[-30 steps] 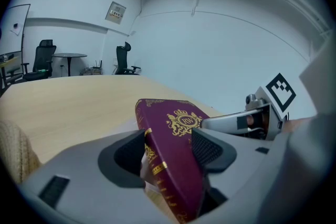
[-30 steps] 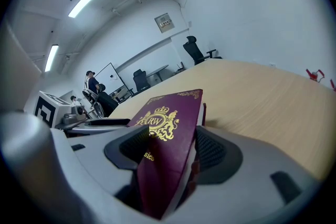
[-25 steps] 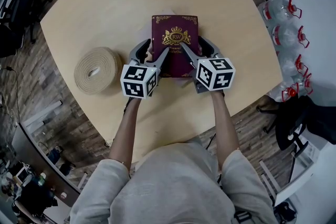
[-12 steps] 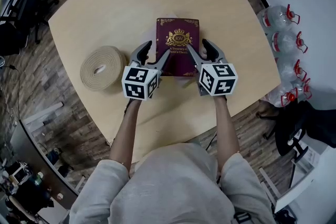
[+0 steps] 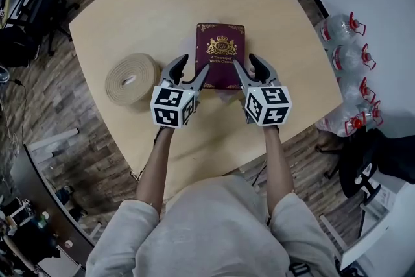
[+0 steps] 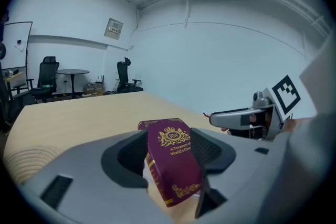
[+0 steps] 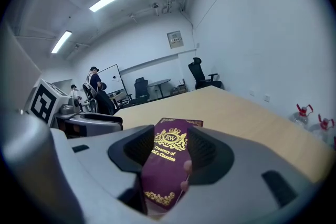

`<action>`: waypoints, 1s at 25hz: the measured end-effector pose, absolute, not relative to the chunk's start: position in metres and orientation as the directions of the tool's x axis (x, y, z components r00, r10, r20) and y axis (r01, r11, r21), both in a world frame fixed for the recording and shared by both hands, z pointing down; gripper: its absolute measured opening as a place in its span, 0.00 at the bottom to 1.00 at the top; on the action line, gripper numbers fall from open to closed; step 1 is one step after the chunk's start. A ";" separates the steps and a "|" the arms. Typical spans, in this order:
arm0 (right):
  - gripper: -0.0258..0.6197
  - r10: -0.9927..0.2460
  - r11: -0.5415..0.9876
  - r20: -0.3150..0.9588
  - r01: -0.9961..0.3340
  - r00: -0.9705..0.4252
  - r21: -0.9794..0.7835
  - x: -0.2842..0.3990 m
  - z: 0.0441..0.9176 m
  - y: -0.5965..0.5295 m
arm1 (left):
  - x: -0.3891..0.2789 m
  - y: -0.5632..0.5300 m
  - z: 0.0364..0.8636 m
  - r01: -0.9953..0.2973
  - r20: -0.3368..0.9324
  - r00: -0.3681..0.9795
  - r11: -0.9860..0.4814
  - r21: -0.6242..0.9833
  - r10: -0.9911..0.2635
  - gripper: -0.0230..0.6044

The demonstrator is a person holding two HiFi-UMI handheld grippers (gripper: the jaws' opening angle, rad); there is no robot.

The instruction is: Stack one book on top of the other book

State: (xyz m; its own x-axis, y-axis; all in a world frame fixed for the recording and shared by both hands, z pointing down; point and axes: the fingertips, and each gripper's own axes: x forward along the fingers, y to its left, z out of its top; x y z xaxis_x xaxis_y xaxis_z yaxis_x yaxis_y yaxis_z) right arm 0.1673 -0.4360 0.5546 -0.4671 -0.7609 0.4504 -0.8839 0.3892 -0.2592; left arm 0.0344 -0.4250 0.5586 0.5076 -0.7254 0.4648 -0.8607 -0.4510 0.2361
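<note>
Burgundy book (image 5: 220,55) lies flat near the middle of the table (image 5: 149,3). A pale edge shows under its near end — probably the other book, so the stacking looks done and only the pull-away is left. Left gripper (image 5: 194,63) and right gripper (image 5: 245,61) hover at its near corners, tilted downward, both spread and pinching nothing. The right's jaws have just been closing, with the book's near end in the gap, untouched.

Book (image 5: 220,61) lies on table (image 5: 162,10), coiled strap (image 5: 131,79) left of it.
</note>
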 end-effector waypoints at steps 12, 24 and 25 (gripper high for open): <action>0.19 -0.800 0.394 0.411 -0.899 -0.438 -0.192 0.170 0.522 -0.400 | 0.018 -0.390 0.526 -0.883 0.420 0.469 -0.428 0.193 -0.777 0.28; 0.05 -0.829 0.384 0.375 -0.910 -0.414 -0.156 0.178 0.494 -0.363 | 0.001 -0.353 0.495 -0.898 0.373 0.439 -0.407 0.163 -0.818 0.05; 0.05 -0.830 0.386 0.373 -0.909 -0.416 -0.156 0.179 0.492 -0.360 | 0.000 -0.350 0.494 -0.898 0.371 0.439 -0.408 0.164 -0.818 0.05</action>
State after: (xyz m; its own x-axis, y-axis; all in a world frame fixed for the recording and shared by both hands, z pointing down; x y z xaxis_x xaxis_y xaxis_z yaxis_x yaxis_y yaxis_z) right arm 0.1787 -0.3596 0.4923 -0.4155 -0.8296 0.3731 -0.9095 0.3855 -0.1557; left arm 0.0001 -0.3498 0.4935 0.4394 -0.8181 0.3710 -0.8981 -0.4082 0.1638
